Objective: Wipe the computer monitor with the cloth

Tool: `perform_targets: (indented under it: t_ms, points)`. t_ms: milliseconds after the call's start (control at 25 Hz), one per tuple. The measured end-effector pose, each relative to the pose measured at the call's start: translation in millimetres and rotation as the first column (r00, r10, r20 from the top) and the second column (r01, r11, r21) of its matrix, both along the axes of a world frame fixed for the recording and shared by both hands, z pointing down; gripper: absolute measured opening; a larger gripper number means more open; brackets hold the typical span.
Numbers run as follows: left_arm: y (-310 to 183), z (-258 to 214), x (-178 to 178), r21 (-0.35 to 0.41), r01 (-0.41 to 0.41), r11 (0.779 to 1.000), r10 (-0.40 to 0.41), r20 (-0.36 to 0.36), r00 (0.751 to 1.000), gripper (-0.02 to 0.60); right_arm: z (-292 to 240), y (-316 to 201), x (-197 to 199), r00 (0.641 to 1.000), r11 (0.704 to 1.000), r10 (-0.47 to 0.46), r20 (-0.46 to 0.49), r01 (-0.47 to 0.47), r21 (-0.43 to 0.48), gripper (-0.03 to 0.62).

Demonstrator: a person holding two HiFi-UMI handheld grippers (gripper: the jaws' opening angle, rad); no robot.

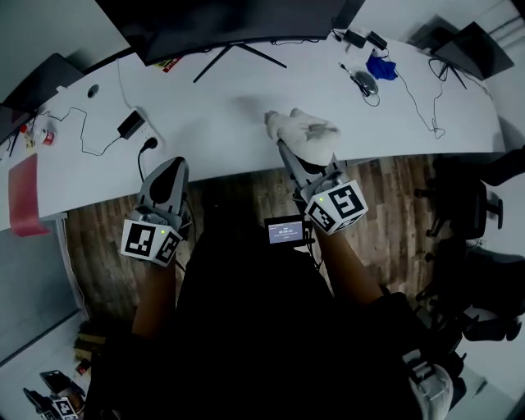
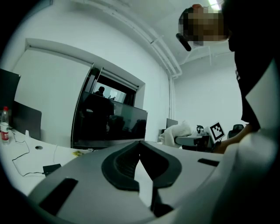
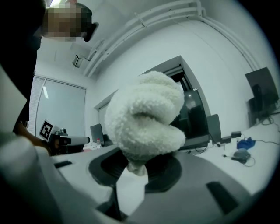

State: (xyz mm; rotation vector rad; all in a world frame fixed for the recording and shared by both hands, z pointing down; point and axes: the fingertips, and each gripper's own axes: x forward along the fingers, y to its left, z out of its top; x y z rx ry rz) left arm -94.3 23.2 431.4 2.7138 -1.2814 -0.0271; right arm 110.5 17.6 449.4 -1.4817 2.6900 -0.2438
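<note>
My right gripper [image 3: 135, 165] is pinching the white fluffy cloth [image 3: 144, 116] by its lower fold, bunched up above the jaws; in the head view the cloth sits over the front edge of the white desk [image 1: 213, 111], well short of the computer monitor [image 1: 221, 20] at the back; left gripper [image 2: 140, 144] has its jaws pressed together on nothing, held low near the desk edge; I judge the cloth grab done, the wiping not yet begun; the whole screen is left.
</note>
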Motion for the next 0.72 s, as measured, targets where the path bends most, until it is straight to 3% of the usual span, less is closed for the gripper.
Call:
perform_targets:
  t_ms: [320,600,720]
  points:
    - [73.5,0.8,33.2,-0.028,0.043,0.999,-0.043,0.007,0.999,-0.005,14.3,72.3,35.9,0.998,0.999,-0.013,0.061,0.015,-0.034,0.098]
    - [116.3,2.3,56.3,0.007,0.021,1.0,-0.022,0.07,0.997,-0.005,9.4,111.6,36.5,0.999,1.0,-0.02,0.033,0.02,-0.007,0.098]
    - [127.2,-2.0,58.8,0.029,0.035,0.999,-0.037,0.056,0.998,-0.005,11.9,123.4,41.4,0.995,0.999,0.002,0.099,0.001,-0.038,0.098]
